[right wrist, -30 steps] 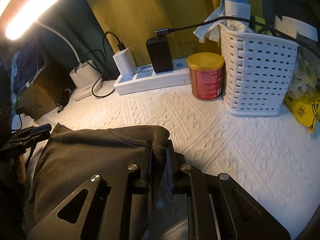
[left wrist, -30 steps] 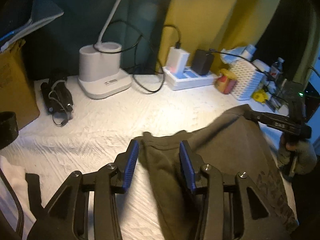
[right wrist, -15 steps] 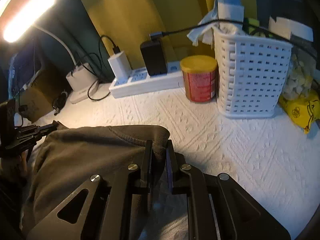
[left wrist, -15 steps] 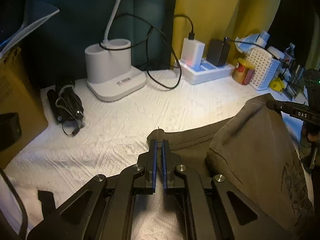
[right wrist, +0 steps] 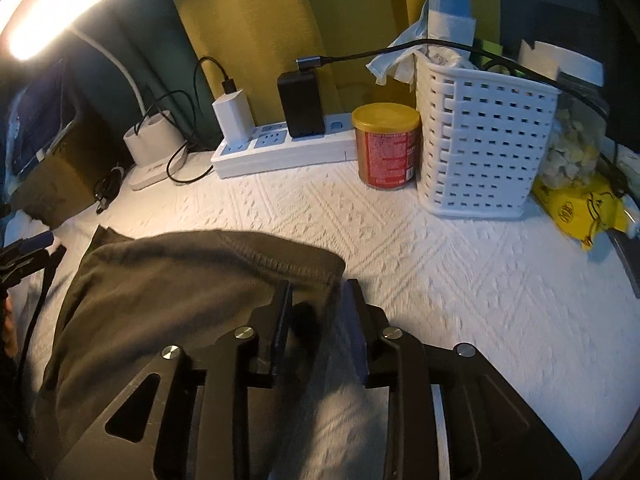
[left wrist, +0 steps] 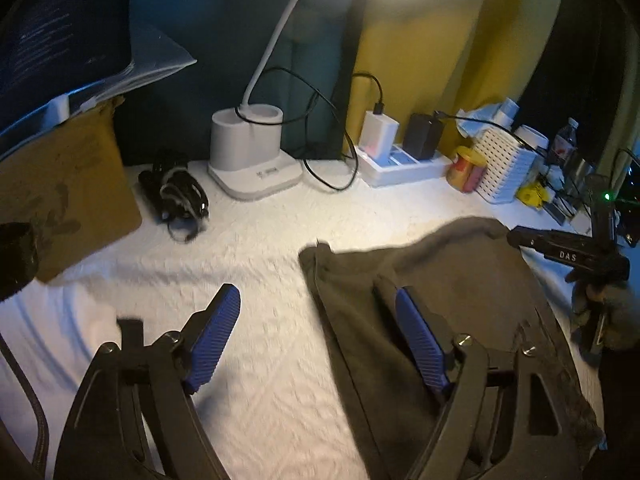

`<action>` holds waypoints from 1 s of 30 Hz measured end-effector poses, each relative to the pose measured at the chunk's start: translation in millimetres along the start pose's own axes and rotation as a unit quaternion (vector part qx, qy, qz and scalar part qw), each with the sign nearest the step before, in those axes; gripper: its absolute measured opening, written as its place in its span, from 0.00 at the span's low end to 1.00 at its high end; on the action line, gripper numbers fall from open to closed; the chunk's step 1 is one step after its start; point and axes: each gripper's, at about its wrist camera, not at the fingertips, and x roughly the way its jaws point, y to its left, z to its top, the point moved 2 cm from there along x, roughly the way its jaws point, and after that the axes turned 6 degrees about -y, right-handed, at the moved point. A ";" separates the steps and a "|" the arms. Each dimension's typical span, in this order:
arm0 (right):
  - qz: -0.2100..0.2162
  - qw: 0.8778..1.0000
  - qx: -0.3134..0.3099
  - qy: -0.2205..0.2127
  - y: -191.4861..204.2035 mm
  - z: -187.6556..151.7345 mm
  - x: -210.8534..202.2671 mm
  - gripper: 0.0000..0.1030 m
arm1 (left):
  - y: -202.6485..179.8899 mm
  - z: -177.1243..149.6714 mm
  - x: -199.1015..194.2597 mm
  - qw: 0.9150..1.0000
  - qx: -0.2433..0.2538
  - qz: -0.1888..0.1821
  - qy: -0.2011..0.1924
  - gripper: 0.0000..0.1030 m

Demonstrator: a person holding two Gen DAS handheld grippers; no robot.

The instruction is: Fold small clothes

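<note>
on the white table both corners are let go, left hand-held gripper (left wrist: pixel 316 340) and right hand-held gripper (right wrist: pixel 318 322) opening off the olive garment (left wrist: pixel 460 292) (fold laid, next fold due).

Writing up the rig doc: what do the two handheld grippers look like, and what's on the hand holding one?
Both the left gripper and right gripper are matte black linkage frames with silver pivot screws and ribbed blue pads. Seen from the left camera, the right one bears white letters "DAS" and a green light, and a grey glove covers its hand.
</note>
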 end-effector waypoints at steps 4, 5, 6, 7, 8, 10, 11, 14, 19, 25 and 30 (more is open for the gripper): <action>0.001 1.000 -0.003 0.001 7.4 -12.2 -13.3 0.41 | -4.8 -15.2 -10.4 1.000 -0.001 -0.008 0.007 0.77; 0.001 1.000 -0.003 0.000 9.1 -15.3 -17.0 0.41 | -7.4 -18.8 -14.9 1.000 0.000 -0.010 0.006 0.77; 0.002 1.000 -0.003 0.000 10.2 -18.0 -19.8 0.41 | -9.1 -21.6 -19.5 1.000 0.001 -0.012 0.004 0.77; 0.003 1.000 -0.003 0.001 11.6 -21.1 -22.9 0.41 | -11.6 -23.7 -23.3 1.000 0.002 -0.013 0.003 0.77; 0.004 1.000 -0.003 0.001 12.8 -24.4 -26.0 0.41 | -14.5 -26.1 -28.2 1.000 0.003 -0.016 0.001 0.77; 0.006 1.000 -0.002 0.002 15.9 -30.7 -32.6 0.42 | -20.3 -29.9 -37.6 1.000 0.005 -0.022 -0.003 0.77; 0.007 1.000 -0.002 0.001 17.6 -33.8 -36.0 0.42 | -24.3 -32.2 -43.7 1.000 0.007 -0.026 -0.005 0.77; 0.009 1.000 -0.004 0.000 22.4 -42.7 -47.3 0.42 | -35.5 -39.5 -57.4 0.999 0.020 -0.036 -0.011 0.77; 0.011 1.000 -0.003 -0.001 27.7 -59.1 -64.4 0.42 | -46.2 -53.9 -71.6 0.999 0.023 -0.048 -0.009 0.77; 0.012 1.000 -0.002 0.000 33.5 -77.7 -83.5 0.42 | -69.8 -74.6 -90.8 0.995 0.019 -0.103 -0.003 0.77; 0.012 1.000 0.000 0.000 37.4 -92.6 -96.5 0.42 | -93.9 -98.8 -98.1 0.989 0.031 -0.145 0.022 0.76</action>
